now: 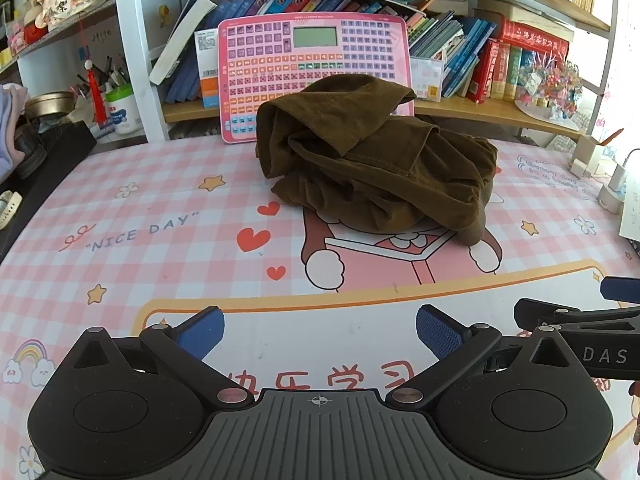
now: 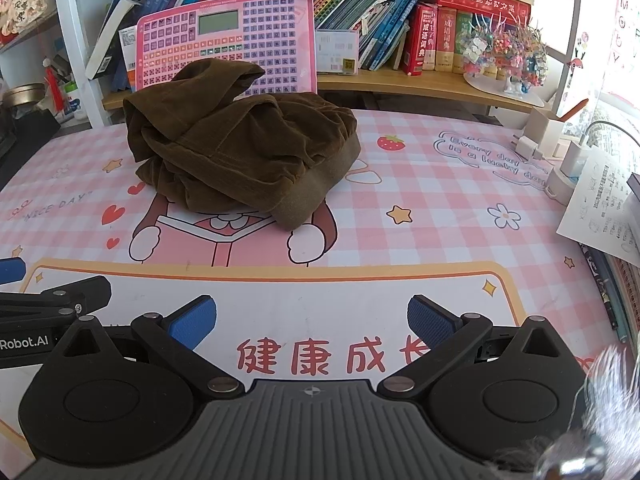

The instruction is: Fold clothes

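A crumpled brown corduroy garment (image 1: 372,164) lies in a heap at the back middle of the pink checked desk mat (image 1: 160,208). The right wrist view shows the same garment (image 2: 240,156) left of centre. My left gripper (image 1: 320,334) hovers over the mat's near edge, well short of the cloth, its blue pads wide apart and nothing between them. My right gripper (image 2: 312,324) is open in the same way, close beside the left one and equally far from the garment. Each gripper's side shows at the edge of the other's view.
A pink keyboard toy (image 1: 316,60) leans on the bookshelf right behind the garment. Books (image 1: 492,68) fill the shelf. A white charger and cable (image 2: 576,160), papers (image 2: 600,208) and a colourful ornament (image 2: 504,56) sit at the right. Dark items crowd the left edge (image 1: 36,152).
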{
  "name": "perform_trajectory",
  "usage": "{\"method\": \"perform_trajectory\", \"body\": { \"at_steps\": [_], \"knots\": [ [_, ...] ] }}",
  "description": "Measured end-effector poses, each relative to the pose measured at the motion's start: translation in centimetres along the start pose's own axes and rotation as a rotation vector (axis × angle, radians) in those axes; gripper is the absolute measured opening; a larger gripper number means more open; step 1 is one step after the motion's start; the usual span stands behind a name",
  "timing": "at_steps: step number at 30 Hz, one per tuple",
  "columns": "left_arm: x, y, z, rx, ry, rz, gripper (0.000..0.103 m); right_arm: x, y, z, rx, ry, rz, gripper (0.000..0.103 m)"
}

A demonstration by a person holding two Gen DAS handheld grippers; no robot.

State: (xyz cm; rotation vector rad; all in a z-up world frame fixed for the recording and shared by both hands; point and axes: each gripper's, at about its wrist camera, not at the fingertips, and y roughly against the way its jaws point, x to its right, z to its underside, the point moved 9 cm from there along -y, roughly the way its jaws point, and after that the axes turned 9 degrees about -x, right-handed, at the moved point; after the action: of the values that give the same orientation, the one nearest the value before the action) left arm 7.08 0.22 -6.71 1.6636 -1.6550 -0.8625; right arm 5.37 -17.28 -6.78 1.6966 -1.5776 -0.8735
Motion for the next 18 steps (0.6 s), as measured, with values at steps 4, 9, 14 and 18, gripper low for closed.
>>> {"method": "perform_trajectory", "body": {
  "at_steps": [4, 9, 14, 18],
  "knots": [
    [0.04, -0.07, 0.07, -0.007, 0.003, -0.006, 0.103, 0.05, -0.14, 0.02, -0.006, 0.001, -0.004, 0.103],
    [0.13, -0.15, 0.31, -0.018, 0.010, -0.012, 0.103, 0.15, -0.36, 0.10, -0.016, 0.006, -0.012, 0.103],
    [0.36, -0.37, 0.63, -0.042, 0.018, -0.019, 0.103, 0.40, -0.76, 0.43, -0.033, 0.009, -0.019, 0.103],
    [0.39, -0.18, 0.72, -0.048, 0.026, -0.032, 0.103, 0.47, -0.85, 0.52, -0.040, 0.011, -0.031, 0.103]
  ]
}}
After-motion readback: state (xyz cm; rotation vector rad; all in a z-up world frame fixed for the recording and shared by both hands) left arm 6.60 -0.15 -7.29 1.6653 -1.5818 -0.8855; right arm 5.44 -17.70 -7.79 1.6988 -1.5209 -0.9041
